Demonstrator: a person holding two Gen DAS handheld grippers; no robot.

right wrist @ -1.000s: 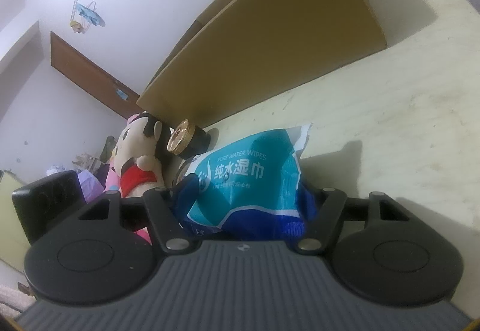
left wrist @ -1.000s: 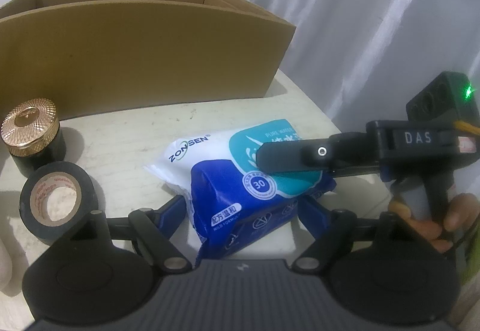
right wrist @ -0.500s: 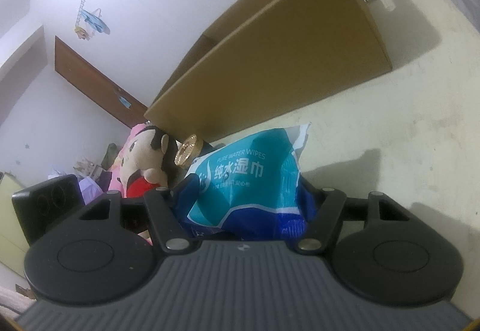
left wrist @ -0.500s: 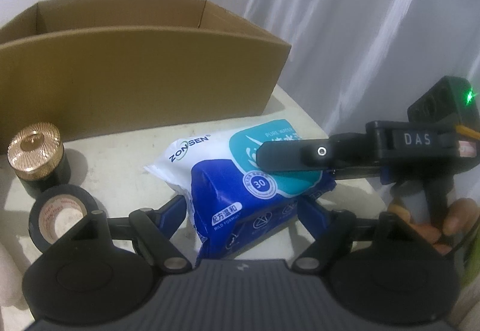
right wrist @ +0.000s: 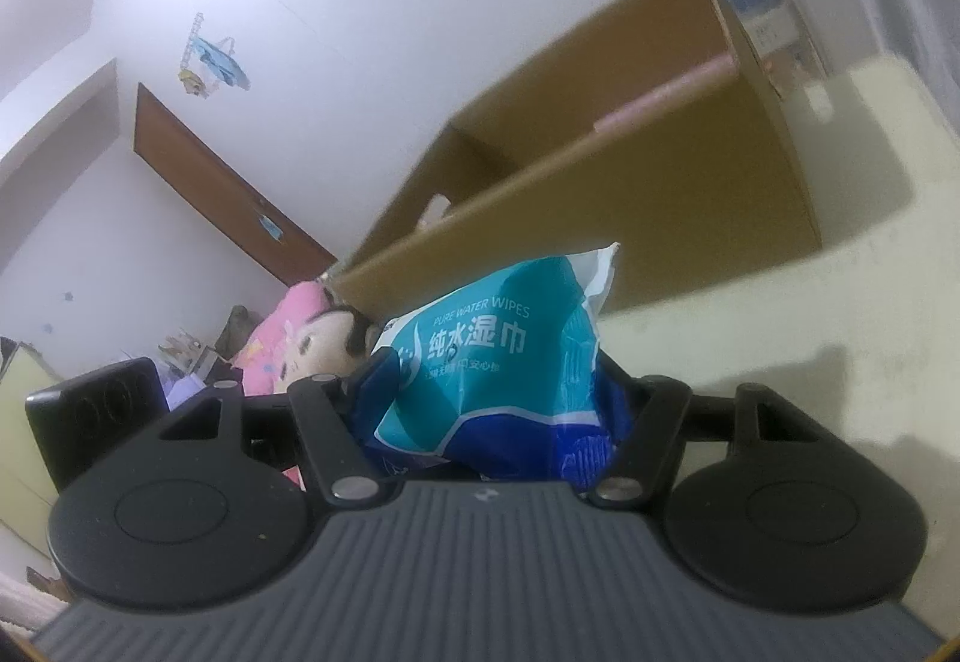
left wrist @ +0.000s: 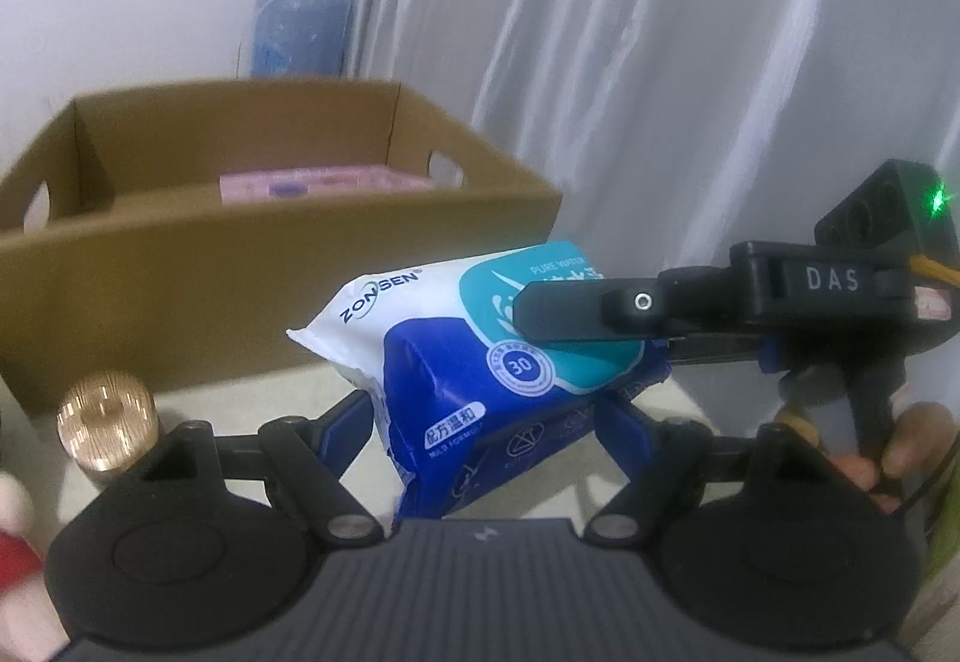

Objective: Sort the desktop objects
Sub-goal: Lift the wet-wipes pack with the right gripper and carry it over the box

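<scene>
A blue, teal and white pack of wet wipes (left wrist: 456,362) is held in the air in front of the open cardboard box (left wrist: 288,266). My left gripper (left wrist: 486,422) is shut on its near end. My right gripper (left wrist: 576,314) comes in from the right and is shut on its far end. In the right wrist view the pack (right wrist: 498,368) fills the gap between the fingers of my right gripper (right wrist: 498,410), with the box (right wrist: 630,206) behind it. A pink packet (left wrist: 324,182) lies inside the box.
A gold-capped black jar (left wrist: 108,422) stands on the cream table (left wrist: 252,410) at the left, below the pack. A plush doll (right wrist: 300,344) with a pink hood lies left of the box. A white curtain (left wrist: 690,62) hangs behind. A blue bundle (left wrist: 300,32) stands behind the box.
Both grippers have lifted the wipes pack off the table, up to about the box rim. The box interior now shows, and the black tape roll has dropped out of view.
</scene>
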